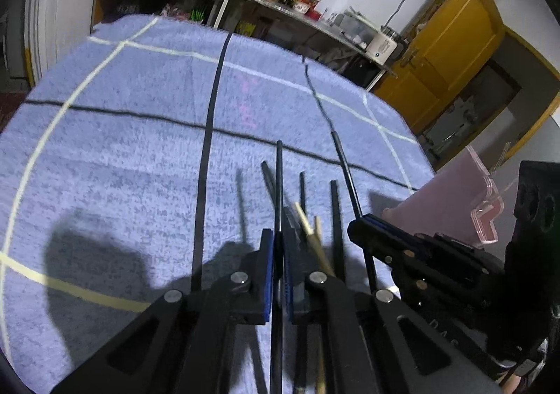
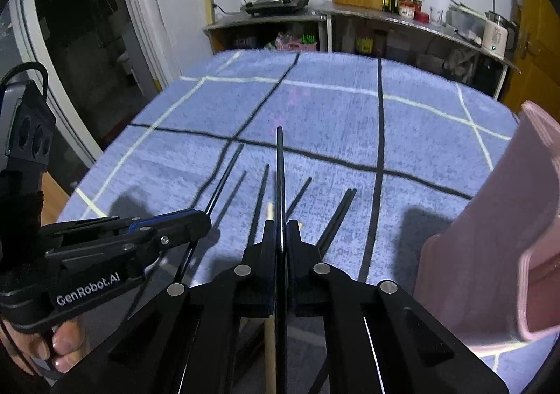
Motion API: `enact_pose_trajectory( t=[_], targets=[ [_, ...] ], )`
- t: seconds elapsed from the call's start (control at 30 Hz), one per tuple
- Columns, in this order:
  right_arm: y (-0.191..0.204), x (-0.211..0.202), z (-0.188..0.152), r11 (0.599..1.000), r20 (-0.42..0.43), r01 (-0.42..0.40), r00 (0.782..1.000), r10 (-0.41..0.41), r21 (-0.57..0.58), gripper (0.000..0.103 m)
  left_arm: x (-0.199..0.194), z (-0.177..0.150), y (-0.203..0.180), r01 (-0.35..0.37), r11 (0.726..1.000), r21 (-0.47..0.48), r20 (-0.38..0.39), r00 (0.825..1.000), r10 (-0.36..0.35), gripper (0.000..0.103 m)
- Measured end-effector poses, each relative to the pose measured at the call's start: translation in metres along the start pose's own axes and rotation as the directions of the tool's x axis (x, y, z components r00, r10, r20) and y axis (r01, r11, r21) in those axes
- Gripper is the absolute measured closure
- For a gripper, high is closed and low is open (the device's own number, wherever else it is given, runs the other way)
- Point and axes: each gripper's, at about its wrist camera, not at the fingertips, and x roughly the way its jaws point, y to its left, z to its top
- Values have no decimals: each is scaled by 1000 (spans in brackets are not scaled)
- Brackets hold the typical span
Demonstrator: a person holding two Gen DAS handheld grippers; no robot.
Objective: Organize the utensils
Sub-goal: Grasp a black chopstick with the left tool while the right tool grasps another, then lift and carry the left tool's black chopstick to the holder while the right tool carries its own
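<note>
Each gripper is shut on one black chopstick. In the left wrist view my left gripper [image 1: 278,240] pinches a black chopstick [image 1: 279,184] that points away over the blue cloth. My right gripper [image 1: 360,222] comes in from the right, shut on another black chopstick [image 1: 344,170]. In the right wrist view my right gripper [image 2: 280,229] holds its chopstick [image 2: 280,170] upright between the pads; my left gripper [image 2: 199,217] comes in at the left with its chopstick [image 2: 224,173]. Several black chopsticks [image 2: 260,191] and a pale wooden one [image 2: 269,212] lie beneath. A pink holder [image 2: 490,236] stands at the right.
The table wears a blue checked cloth [image 2: 332,113] with black and white lines. Behind it a steel counter [image 2: 402,17] carries a pot, a cutting board, bottles and jars. A yellow door [image 1: 451,43] is at the right. The pink holder [image 1: 444,205] shows beside the table's right edge.
</note>
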Motion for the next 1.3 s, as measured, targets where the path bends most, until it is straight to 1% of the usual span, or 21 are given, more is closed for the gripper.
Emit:
enact_pose_trajectory(
  t=[0.27, 0.4, 0.5, 0.67, 0.93, 1.1, 1.3],
  targets=[
    [5, -59, 0, 1000, 105, -5, 994, 4, 4, 98, -61, 4, -19, 35, 998, 58, 86, 995, -40, 97],
    [6, -89, -5, 1000, 152, -1, 988, 0, 12, 98, -89, 1, -30, 50, 995, 88, 112, 992, -59, 97],
    [5, -112, -10, 1000, 186, 8, 982, -11, 21, 97, -106, 0, -37, 65, 992, 107, 126, 989, -78, 97],
    [4, -145, -16, 999, 236, 20, 971, -28, 38, 97, -129, -5, -52, 69, 986, 152, 152, 984, -93, 97],
    [-3, -181, -23, 997, 293, 34, 955, -52, 67, 98, -145, -6, -74, 79, 975, 207, 165, 980, -115, 97],
    [-9, -196, -30, 995, 306, 43, 950, -68, 87, 98, -145, -9, -91, 96, 968, 232, 151, 979, -134, 97],
    [-18, -203, -37, 992, 311, 54, 946, -88, 116, 98, -134, -11, -108, 120, 959, 258, 116, 981, -154, 97]
  ],
)
